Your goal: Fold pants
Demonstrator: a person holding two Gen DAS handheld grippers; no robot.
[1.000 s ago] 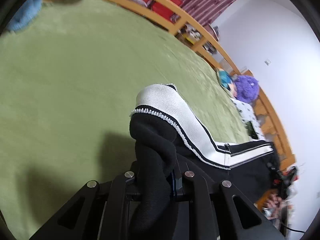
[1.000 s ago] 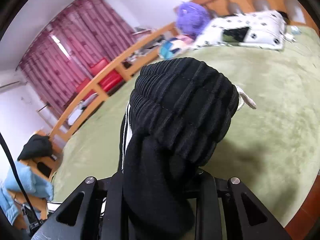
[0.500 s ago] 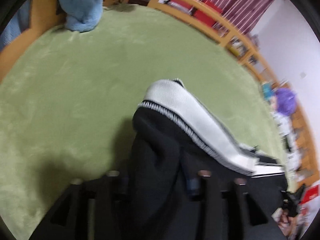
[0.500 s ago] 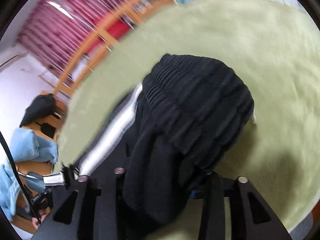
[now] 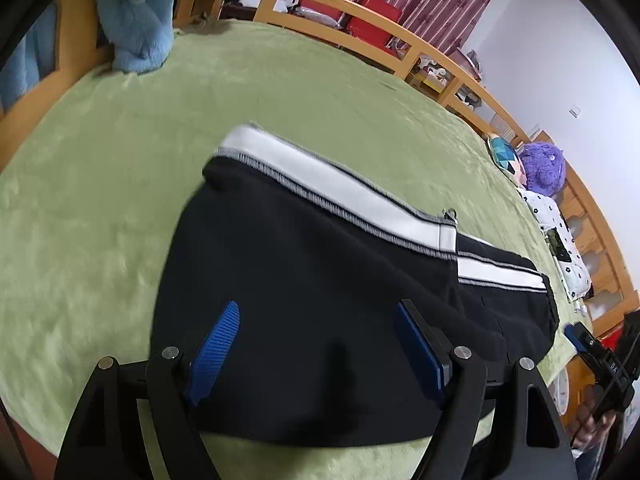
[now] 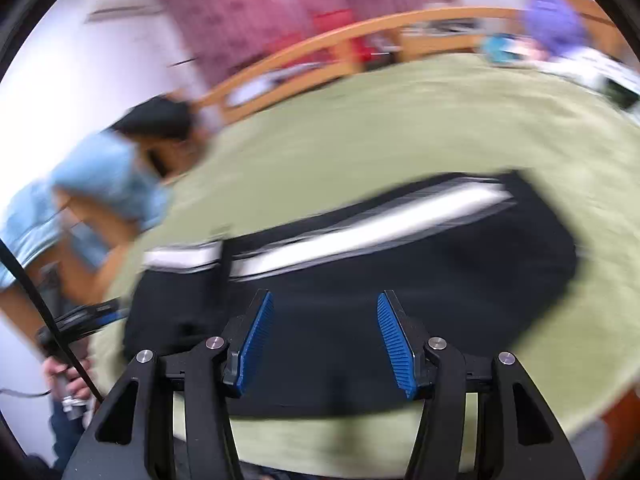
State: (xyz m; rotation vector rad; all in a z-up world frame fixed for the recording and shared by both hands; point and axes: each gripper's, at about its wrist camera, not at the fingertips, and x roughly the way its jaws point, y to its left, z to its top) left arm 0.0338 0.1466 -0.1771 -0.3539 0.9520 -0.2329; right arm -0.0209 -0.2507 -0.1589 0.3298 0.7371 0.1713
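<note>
The black pants (image 5: pixel 320 300) with a white side stripe lie folded flat on the green bed cover (image 5: pixel 120 160). They also show in the right wrist view (image 6: pixel 380 256), blurred. My left gripper (image 5: pixel 316 320) is open and empty, just above the near edge of the pants. My right gripper (image 6: pixel 326 312) is open and empty, above the near edge of the pants too. The other gripper's tip (image 5: pixel 588 344) shows at the right of the left wrist view.
A blue plush blanket (image 5: pixel 136 12) hangs at the bed's far left corner. A wooden rail (image 5: pixel 400 36) runs along the far side. A purple plush toy (image 5: pixel 544 168) and a dotted pillow (image 5: pixel 560 236) lie at the right.
Both grippers have opened and let go of the pants. The pants, held up in a bunch before, now lie flat on the bed. Both grippers have pulled back.
</note>
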